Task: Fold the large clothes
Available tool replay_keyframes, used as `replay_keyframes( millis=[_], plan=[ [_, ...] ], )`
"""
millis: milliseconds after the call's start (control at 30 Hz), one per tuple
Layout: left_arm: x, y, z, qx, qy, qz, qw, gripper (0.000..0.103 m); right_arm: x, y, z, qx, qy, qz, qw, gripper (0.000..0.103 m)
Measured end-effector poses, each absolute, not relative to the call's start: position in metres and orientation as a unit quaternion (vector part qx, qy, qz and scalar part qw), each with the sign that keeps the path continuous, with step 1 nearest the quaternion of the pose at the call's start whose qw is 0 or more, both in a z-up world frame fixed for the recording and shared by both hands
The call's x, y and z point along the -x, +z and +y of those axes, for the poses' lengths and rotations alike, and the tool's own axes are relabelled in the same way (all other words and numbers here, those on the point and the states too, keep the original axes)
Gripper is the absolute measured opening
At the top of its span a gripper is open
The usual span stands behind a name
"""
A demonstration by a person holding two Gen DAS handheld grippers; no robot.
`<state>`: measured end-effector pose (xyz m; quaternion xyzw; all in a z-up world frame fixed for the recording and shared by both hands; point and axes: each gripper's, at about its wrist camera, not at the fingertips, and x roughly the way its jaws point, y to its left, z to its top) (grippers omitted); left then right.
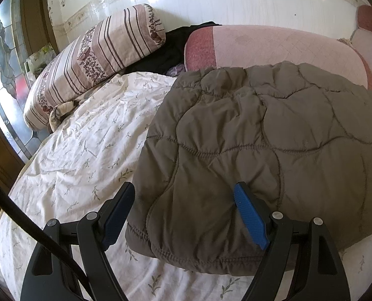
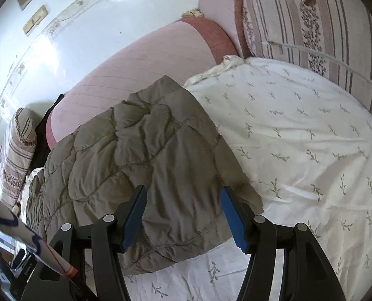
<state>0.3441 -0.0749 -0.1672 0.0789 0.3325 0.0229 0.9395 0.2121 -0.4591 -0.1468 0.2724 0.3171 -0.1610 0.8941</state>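
Observation:
A quilted olive-brown jacket (image 1: 261, 135) lies folded in a thick bundle on the bed's white leaf-print sheet (image 1: 85, 145). My left gripper (image 1: 183, 188) stands open over the jacket's near left corner. Its left finger runs beside the jacket's edge and its blue-padded right finger (image 1: 251, 215) rests above the fabric. In the right wrist view the same jacket (image 2: 125, 150) fills the middle. My right gripper (image 2: 184, 189) is open over its near right corner, with the fabric lying between the pads (image 2: 236, 223) and not pinched.
A pink bolster (image 1: 273, 45) lies behind the jacket against the white tiled wall. Striped floral pillows (image 1: 93, 57) (image 2: 311, 25) sit at either end of the bed, with a black garment (image 1: 171, 50) between pillow and bolster. Bare sheet (image 2: 298, 138) spreads to the right. A white tube (image 2: 28, 238) crosses the lower left.

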Motion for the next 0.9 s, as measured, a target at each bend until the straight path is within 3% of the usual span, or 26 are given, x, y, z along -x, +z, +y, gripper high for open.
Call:
replay_keyframes(
  millis=[900],
  plan=[
    [-0.332, -0.157, -0.085, -0.081, 0.005, 0.305, 0.949, 0.081, -0.215, -0.135, -0.434, -0.224, -0.151, 0.306, 0.913, 0.066]
  ],
)
